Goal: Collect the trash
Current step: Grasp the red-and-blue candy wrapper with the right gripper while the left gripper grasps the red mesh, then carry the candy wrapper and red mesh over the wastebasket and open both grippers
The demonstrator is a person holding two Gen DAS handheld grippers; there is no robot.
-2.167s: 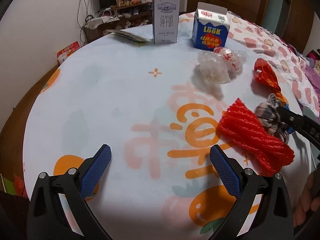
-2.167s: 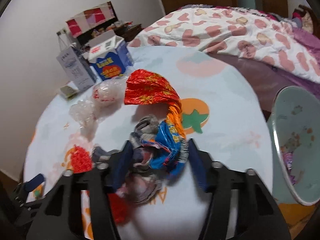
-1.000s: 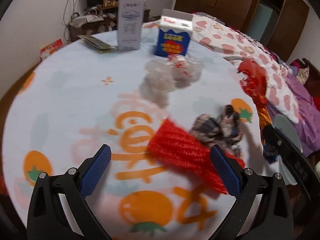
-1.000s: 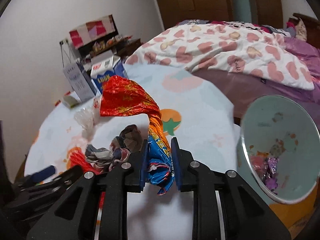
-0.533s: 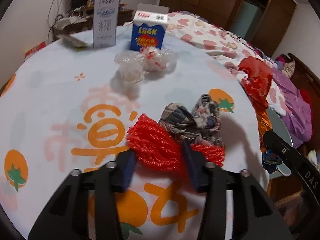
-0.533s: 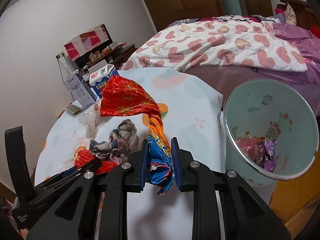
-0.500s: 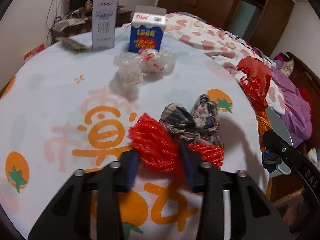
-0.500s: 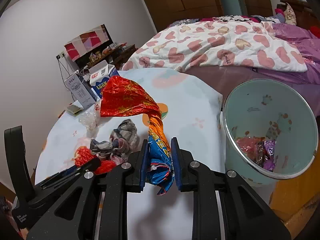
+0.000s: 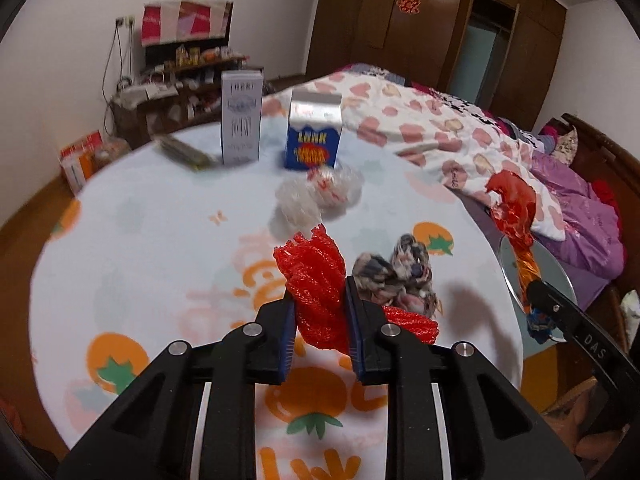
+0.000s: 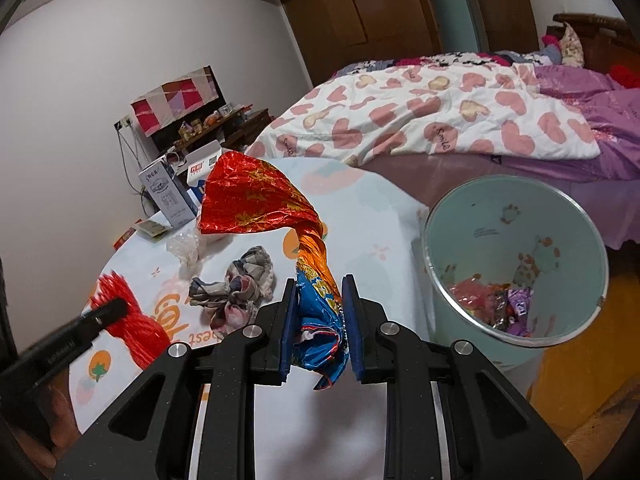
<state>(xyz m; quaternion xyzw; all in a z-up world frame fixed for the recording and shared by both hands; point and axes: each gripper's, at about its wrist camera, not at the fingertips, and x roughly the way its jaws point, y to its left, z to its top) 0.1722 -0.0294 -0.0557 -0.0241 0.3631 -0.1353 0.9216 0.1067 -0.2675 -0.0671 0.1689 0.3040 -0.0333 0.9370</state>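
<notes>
Orange-print round table [image 9: 140,240] — bed [image 10: 460,128] beside

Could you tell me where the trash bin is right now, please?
In the right wrist view, the trash bin stands at the right, just off the table edge in front of the bed, some wrappers already inside.

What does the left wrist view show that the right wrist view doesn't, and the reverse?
Only the left wrist view shows the left claw shut on the red foam net, and the blue carton's front.

Only the right wrist view shows the right claw shut on the foil snack bag, and wrappers inside the pale green bin.

Both show the table, the crumpled checked cloth, clear plastic wrap, the white carton and the bed.
</notes>
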